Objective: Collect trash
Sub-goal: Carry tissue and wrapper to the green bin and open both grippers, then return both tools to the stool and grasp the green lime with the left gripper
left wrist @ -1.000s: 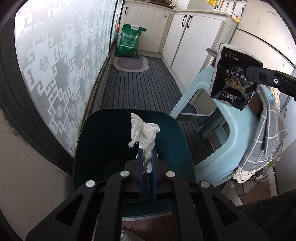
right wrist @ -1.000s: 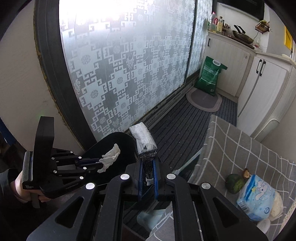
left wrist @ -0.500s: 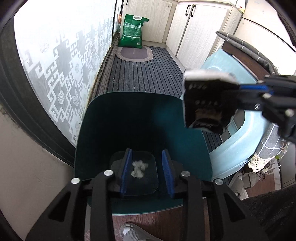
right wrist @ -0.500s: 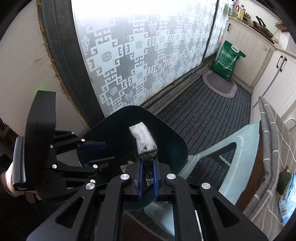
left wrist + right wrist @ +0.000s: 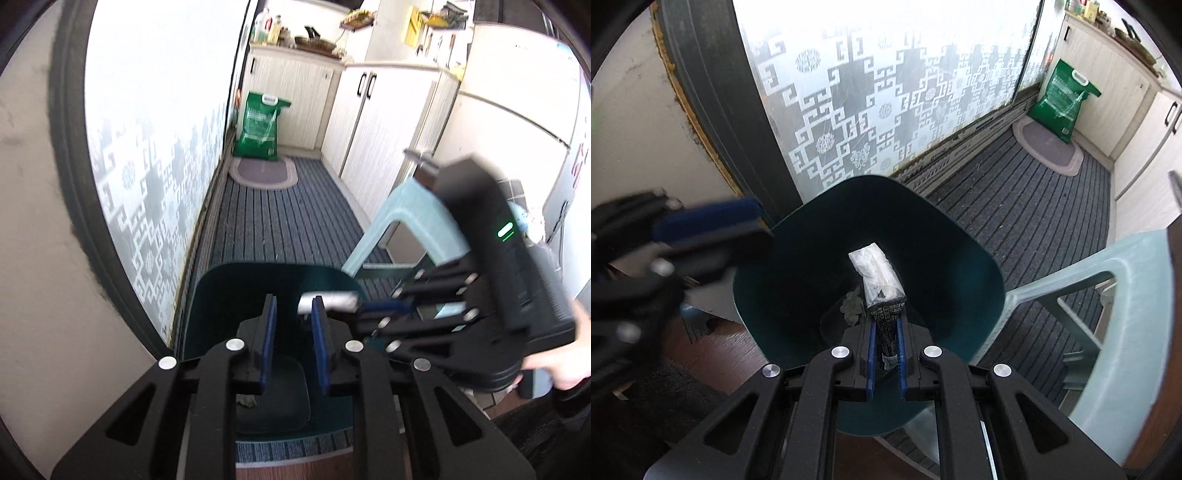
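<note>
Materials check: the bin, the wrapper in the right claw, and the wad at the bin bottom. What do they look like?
Bin: dark teal, looks like moulded plastic; smooth walls, rounded corners, soft sheen.
Wrapper: thin printed film, black outside, silvery inside, probably foil-lined plastic; it creases sharply and glints.
Wad: crumpled tissue paper by its look; matte, off-white, soft folds, though small and dim here.

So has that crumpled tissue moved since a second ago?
Yes. The tissue was pinched in the left gripper above the bin; now it lies on the bin's floor, and that gripper holds nothing.
</note>
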Action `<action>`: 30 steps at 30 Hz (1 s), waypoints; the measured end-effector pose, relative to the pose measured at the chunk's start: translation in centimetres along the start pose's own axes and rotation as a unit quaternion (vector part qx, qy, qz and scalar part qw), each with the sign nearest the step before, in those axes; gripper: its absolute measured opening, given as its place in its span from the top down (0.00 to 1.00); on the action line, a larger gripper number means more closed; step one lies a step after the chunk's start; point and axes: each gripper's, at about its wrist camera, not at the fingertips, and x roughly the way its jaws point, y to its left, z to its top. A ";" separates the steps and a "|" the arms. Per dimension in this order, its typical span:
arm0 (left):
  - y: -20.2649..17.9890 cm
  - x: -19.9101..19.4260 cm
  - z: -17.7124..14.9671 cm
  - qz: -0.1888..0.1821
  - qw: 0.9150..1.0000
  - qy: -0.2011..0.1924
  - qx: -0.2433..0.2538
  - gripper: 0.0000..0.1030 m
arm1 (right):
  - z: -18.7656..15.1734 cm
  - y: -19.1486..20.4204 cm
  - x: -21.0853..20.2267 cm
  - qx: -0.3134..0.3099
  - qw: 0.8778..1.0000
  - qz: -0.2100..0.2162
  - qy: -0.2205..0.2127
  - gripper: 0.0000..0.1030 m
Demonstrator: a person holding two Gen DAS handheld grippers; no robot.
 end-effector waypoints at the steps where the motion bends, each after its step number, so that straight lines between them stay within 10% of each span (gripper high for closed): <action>1: 0.0 -0.4 0.2 -0.003 1.000 -0.010 -0.001 0.80 | -0.1 -0.1 0.4 0.007 1.000 0.010 0.005 0.91; 5: -0.2 -2.1 1.0 -0.011 0.999 -0.048 -0.001 0.80 | -0.5 -0.1 2.3 0.012 0.999 0.018 0.031 0.89; 10: -1.2 -3.0 1.5 -0.020 0.998 -0.067 0.005 0.79 | -0.5 0.3 2.8 0.017 0.999 0.033 0.032 0.64; 30: -3.7 -9.6 3.9 -0.067 0.979 -0.194 0.001 0.77 | 1.0 0.2 -11.1 -0.006 0.981 -0.026 -0.193 0.79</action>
